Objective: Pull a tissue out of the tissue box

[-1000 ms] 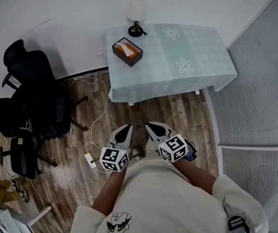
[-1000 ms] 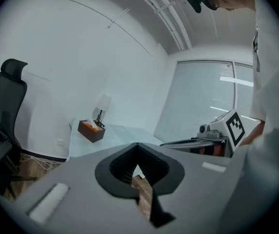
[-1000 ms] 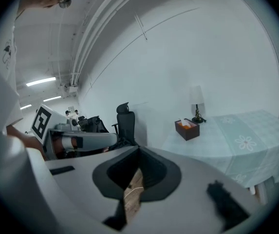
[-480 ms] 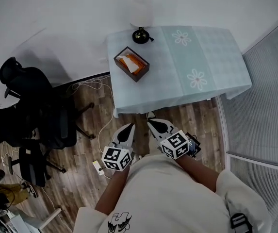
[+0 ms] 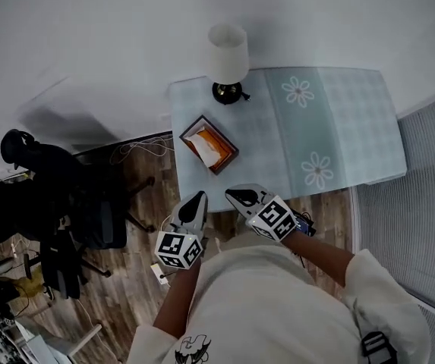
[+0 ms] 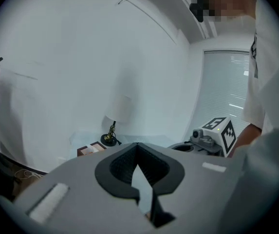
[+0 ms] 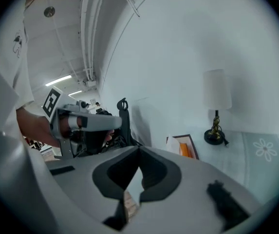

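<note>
Over the last second the person has walked up to the table (image 5: pixel 338 127). It was well ahead of both grippers before, with a stretch of wood floor between. Now the left gripper (image 5: pixel 199 198) and the right gripper (image 5: pixel 233 195) show right at the table's near edge, toward its left end, and that floor gap is gone. Neither gripper has changed its state: each one's own view shows the jaw tips pressed together with nothing caught between them, so both arrive closed and empty. The box (image 5: pixel 209 144) has not shifted on the table. It lies near the table's left side, about halfway back from the near edge, with a white tissue (image 5: pixel 197 134) poking up out of its opening above an orange inner part. The lamp (image 5: pixel 227 59) stands at the table's far left corner and the chair (image 5: pixel 65 196) is off to the table's left, both out of the way. For the task, the walk-up looks nearly finished but no pull has begun. The box now seems within reach across the table's near edge, and one gripper will likely have to open before it can pinch the tissue.
</note>
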A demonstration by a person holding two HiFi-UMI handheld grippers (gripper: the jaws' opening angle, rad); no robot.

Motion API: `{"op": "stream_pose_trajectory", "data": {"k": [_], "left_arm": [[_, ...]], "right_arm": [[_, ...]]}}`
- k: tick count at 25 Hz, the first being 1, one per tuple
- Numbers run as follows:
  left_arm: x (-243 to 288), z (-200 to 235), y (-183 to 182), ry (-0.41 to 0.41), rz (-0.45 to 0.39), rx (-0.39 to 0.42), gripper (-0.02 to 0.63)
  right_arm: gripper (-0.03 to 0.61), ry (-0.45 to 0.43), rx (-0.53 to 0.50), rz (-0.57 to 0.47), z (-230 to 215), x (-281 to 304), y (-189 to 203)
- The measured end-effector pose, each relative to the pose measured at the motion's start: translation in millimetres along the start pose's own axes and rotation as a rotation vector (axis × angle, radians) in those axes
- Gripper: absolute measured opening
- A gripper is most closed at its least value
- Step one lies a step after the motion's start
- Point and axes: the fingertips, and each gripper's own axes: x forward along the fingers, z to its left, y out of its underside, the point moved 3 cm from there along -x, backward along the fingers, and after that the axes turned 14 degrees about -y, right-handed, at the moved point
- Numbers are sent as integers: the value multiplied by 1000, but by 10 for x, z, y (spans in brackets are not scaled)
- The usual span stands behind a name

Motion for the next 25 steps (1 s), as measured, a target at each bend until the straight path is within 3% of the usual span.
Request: {"op": "stream_pose_trajectory", "data": {"k": [7,12,25], "left_arm": [[336,279,-69,-3,40,-26,6],[466,422,-54,36,78,14,6],[1191,952,363,15,184,79,6]], "right_arm": [[8,50,10,3,-402,197,-207],[8,107,36,-9,-546,315,-308],[9,142,51,154,-1178,939,-3]]}}
